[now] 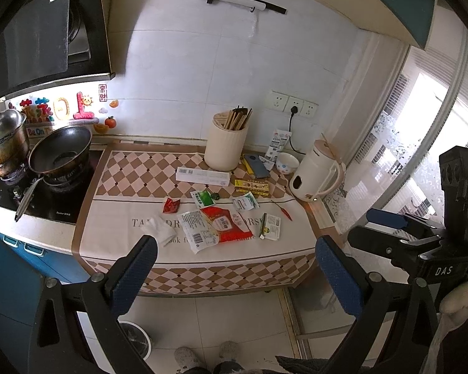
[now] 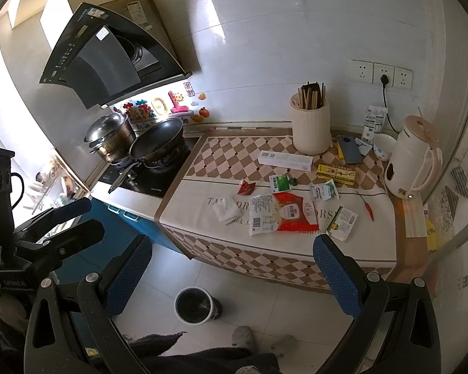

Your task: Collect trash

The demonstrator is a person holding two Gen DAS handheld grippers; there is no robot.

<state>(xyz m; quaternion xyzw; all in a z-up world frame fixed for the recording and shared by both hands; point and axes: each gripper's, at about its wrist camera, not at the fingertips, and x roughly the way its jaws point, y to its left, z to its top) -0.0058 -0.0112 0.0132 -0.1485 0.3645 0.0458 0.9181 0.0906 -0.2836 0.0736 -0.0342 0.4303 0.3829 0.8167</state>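
Both grippers, left gripper (image 1: 234, 268) and right gripper (image 2: 234, 265), gape empty; the limp, light wrapper (image 2: 284, 215) wants an edge pinch.

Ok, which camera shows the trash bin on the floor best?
The right wrist view: the trash bin shows whole, open top included, on the floor tiles before the counter. In the left wrist view the bin is half hidden behind the gripper's left finger.
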